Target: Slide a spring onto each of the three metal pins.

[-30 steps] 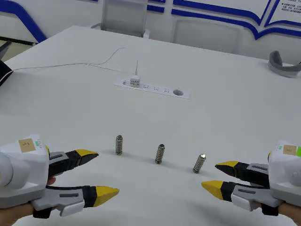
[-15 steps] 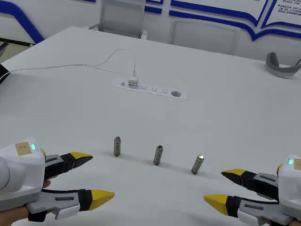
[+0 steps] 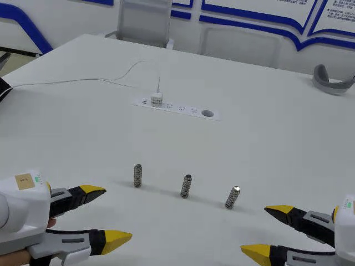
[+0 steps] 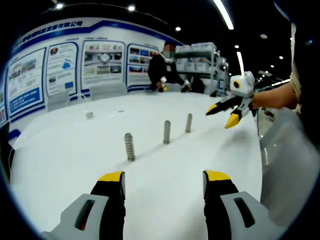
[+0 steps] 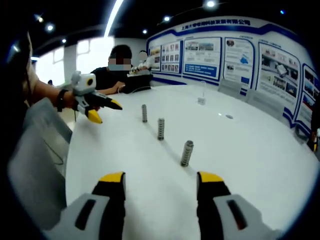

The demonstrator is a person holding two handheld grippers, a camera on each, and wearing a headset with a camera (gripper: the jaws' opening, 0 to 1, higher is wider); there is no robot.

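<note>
Three upright metal pins stand in a row on the white table, each with a spring coiled around it: the left pin (image 3: 137, 175), the middle pin (image 3: 186, 186) and the right pin (image 3: 232, 197). The same row appears in the left gripper view (image 4: 129, 146) and the right gripper view (image 5: 186, 153). My left gripper (image 3: 108, 215) is open at the lower left, short of the left pin, with nothing between its jaws. At the lower right my right gripper (image 3: 270, 231) is open and empty, just right of the right pin.
A flush power strip (image 3: 176, 108) with a plugged-in white charger (image 3: 157, 100) and its cable (image 3: 83, 80) lies farther back on the table. A grey headband-like object (image 3: 331, 80) rests at the far right. A chair (image 3: 143, 21) stands beyond the table. A person (image 5: 117, 70) is seated across the room.
Both grippers have drawn back toward me, away from the pins, and stay open. The head camera has shifted slightly; the pins and springs have not moved.
</note>
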